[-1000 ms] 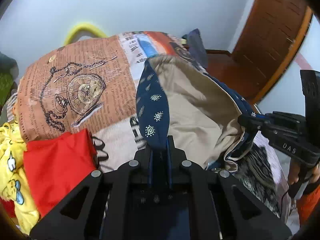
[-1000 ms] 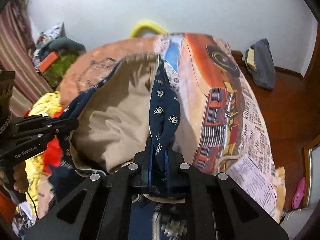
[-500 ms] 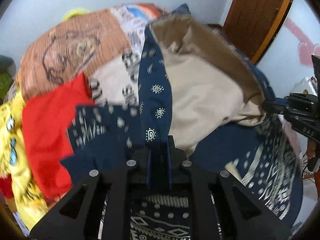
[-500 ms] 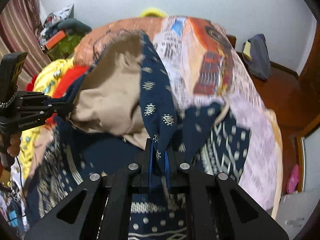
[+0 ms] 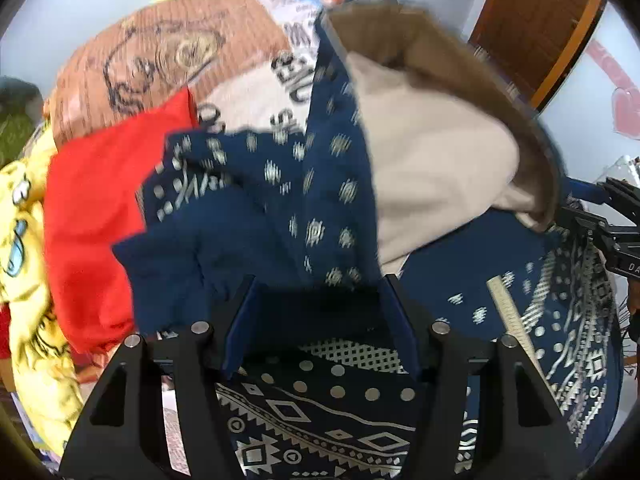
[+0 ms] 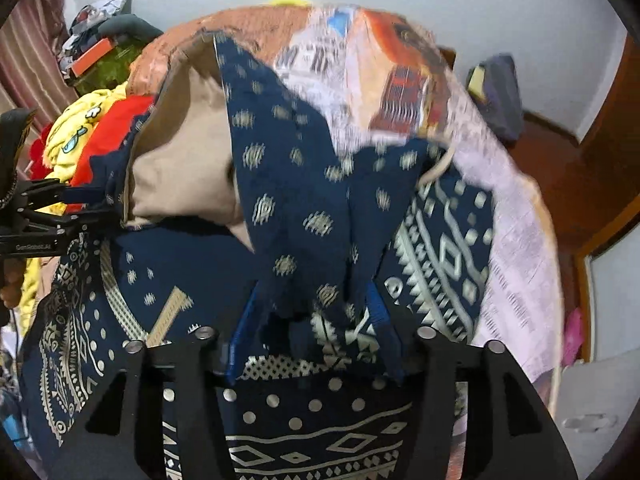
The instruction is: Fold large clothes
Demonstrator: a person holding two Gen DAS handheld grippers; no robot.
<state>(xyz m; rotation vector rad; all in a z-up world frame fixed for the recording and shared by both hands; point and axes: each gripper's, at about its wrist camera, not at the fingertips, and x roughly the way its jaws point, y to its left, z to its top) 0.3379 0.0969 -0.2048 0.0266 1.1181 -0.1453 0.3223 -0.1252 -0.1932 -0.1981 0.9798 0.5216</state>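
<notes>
Across the bed [image 6: 516, 216], the navy patterned garment [image 5: 500, 264] lies doubled, its tan lining side folded over the near half, and both the left tool [image 5: 318, 320] and right tool [image 6: 310, 328] have just been opening, releasing the corners, so smoothing or regripping for another fold likely follows.

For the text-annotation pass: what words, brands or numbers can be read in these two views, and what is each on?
"GenRobot.AI": on the side of the left claw, seen in the right wrist view.
"DA", cut off by the frame edge: on the right claw, in the left wrist view.
Large black letters on the printed bedspread: too blurred to read.
Newspaper-style print on the bedspread in the right wrist view: too blurred.
</notes>
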